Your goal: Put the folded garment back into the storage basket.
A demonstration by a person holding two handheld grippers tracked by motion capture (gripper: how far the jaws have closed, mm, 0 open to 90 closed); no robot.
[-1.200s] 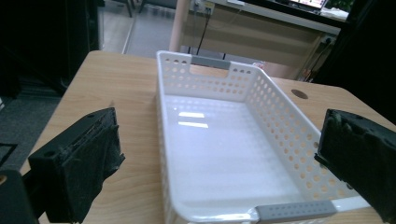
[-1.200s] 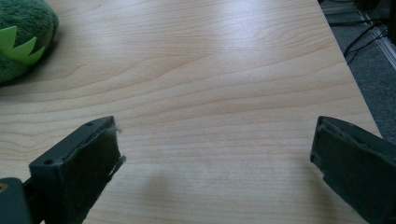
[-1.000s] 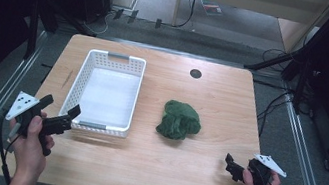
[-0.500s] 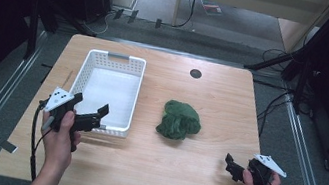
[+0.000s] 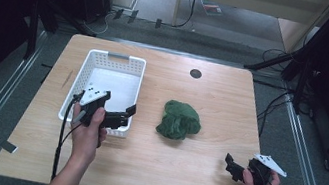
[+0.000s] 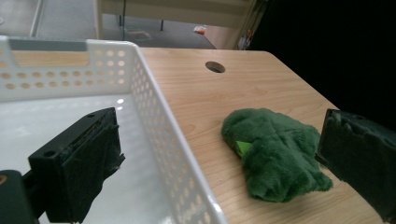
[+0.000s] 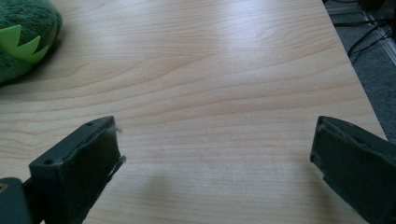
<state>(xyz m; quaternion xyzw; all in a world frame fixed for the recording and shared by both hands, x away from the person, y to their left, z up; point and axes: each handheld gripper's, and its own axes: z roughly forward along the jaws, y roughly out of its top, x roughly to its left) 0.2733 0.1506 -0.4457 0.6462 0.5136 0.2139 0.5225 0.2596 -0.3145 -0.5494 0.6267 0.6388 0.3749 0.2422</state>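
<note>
A crumpled green plush toy (image 5: 179, 120) lies on the wooden table (image 5: 221, 102), to the right of a white perforated basket (image 5: 78, 83). My left gripper (image 5: 127, 116) is open and hovers over the basket's near right corner, pointing toward the toy. In the left gripper view one jaw hangs over the basket's floor, the other stands right of the plush toy (image 6: 275, 154), and the basket's rim (image 6: 159, 102) runs between them. My right gripper (image 5: 232, 167) is open and holds nothing near the table's front right corner. The plush toy (image 7: 23, 37) lies far off in the right gripper view.
The basket has nothing in it, and a grey handle (image 5: 117, 55) sits on its far rim. A round cable hole (image 5: 195, 73) is in the table's far side. Metal rails, cables and dark stands surround the table on the floor.
My left gripper has moved from the table's left edge rightward and forward, to the basket's near right corner. The right gripper and the toy have stayed put.
</note>
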